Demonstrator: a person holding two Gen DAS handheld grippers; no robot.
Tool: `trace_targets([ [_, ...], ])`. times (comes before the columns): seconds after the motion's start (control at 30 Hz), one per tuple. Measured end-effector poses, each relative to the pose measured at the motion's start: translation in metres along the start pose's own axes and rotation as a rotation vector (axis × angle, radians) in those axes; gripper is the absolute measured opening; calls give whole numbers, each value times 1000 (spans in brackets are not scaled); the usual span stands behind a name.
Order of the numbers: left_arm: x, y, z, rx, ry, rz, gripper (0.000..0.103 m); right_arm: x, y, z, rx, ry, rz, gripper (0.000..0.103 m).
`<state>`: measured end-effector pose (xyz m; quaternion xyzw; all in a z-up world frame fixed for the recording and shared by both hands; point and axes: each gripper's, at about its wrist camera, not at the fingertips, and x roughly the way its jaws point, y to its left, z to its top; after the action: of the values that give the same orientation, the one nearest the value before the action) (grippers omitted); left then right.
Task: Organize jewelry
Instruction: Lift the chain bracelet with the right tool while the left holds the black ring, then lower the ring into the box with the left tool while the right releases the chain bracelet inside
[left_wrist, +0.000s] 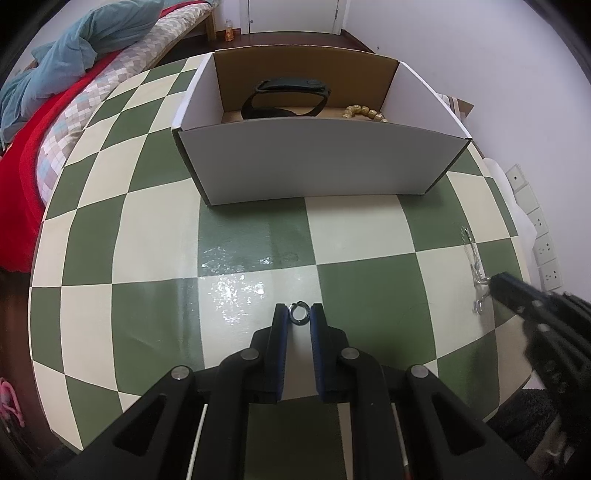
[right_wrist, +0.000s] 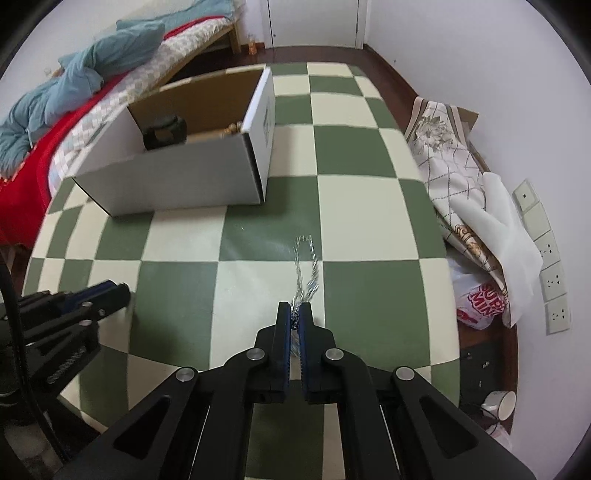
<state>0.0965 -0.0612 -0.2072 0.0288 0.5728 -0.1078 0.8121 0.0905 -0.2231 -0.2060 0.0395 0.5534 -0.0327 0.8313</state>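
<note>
My left gripper (left_wrist: 299, 313) is shut on a small silver ring (left_wrist: 299, 314), held between its blue pads just above the green-and-cream checkered table (left_wrist: 155, 236). My right gripper (right_wrist: 295, 314) is shut on a silver chain (right_wrist: 308, 266); the chain trails forward on the table. The chain also shows at the right in the left wrist view (left_wrist: 474, 266), with the right gripper (left_wrist: 496, 284) on its near end. An open white cardboard box (left_wrist: 317, 162) stands at the table's far side. It holds a black band (left_wrist: 288, 98) and a golden bead bracelet (left_wrist: 364, 112).
The box also shows at the upper left in the right wrist view (right_wrist: 177, 173), and the left gripper (right_wrist: 118, 291) at the left edge. A bed with red and blue bedding (left_wrist: 55, 92) lies left. Patterned fabric and bags (right_wrist: 461, 192) sit right of the table by wall sockets (right_wrist: 550, 280).
</note>
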Motion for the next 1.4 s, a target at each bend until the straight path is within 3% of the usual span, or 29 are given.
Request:
trace_targets([
  [0.47, -13, 7, 3, -16, -14, -21, 9, -47, -10, 11, 62, -95, 61, 4],
  [0.7, -43, 42, 15, -140, -26, -148, 9, -71, -17, 21, 105, -140, 119, 4],
  [0.97, -76, 56, 31, -144, -78, -130, 9, -88, -20, 35, 143, -162, 204, 3],
  [1.2, -105, 41, 74, -52, -133, -139, 9, -116, -9, 69, 118, -201, 279, 3],
  [1.4, -102, 39, 124, -5, -140, -128, 9, -124, 5, 117, 82, -218, 334, 3],
])
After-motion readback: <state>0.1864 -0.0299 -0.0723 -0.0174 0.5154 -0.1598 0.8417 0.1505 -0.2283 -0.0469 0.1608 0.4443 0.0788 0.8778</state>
